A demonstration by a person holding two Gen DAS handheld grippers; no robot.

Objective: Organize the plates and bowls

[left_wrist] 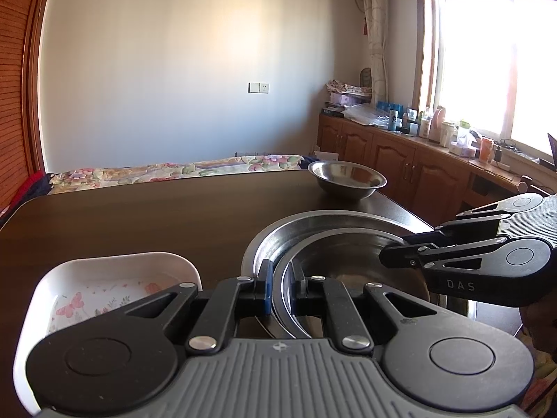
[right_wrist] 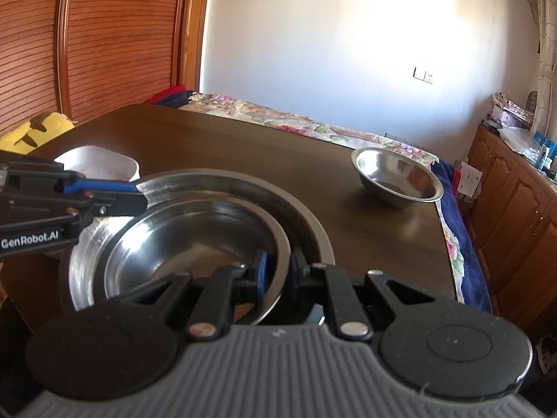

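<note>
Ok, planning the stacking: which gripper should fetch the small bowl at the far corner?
Right, probably. The small bowl sits on the side of the right gripper; the left gripper is by the white dish. Both grip the nested bowl, so either must let go first.

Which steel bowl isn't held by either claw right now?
The small steel bowl standing alone at the table's far right corner; the nested bowl and the wide basin are each gripped.

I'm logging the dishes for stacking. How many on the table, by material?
Steel: 3, namely the large basin, the bowl nested inside it, and the small bowl standing apart.
White floral dish: 1.
Total: 4.
</note>
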